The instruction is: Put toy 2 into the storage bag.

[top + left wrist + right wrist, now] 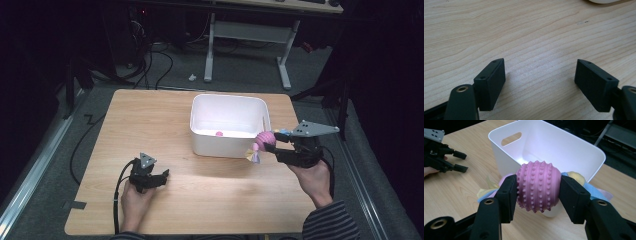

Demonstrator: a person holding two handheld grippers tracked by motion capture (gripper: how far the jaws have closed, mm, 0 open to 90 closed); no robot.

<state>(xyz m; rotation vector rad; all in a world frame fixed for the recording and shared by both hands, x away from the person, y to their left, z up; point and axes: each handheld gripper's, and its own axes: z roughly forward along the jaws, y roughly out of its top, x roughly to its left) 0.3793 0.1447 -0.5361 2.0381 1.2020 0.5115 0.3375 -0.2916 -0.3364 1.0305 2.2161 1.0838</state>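
A pink studded ball toy (538, 187) with pastel yellow, blue and pink ribbons (255, 156) hangs in my right gripper (538, 191), which is shut on it. In the high view the ball toy (263, 137) is held above the table, just off the near right corner of the white bin (229, 105). A small pink object (218, 133) lies on the bin's floor. My left gripper (164, 176) rests low over the wooden table (150, 115) at the front left, jaws wide open with nothing between them; its left fingertip (491, 81) hovers over bare wood.
The white bin (564, 147) has a handle slot in its end wall. My left gripper (459, 161) appears far left in the right gripper view. Beyond the table stand a white desk frame (285, 65) and floor cables (150, 60).
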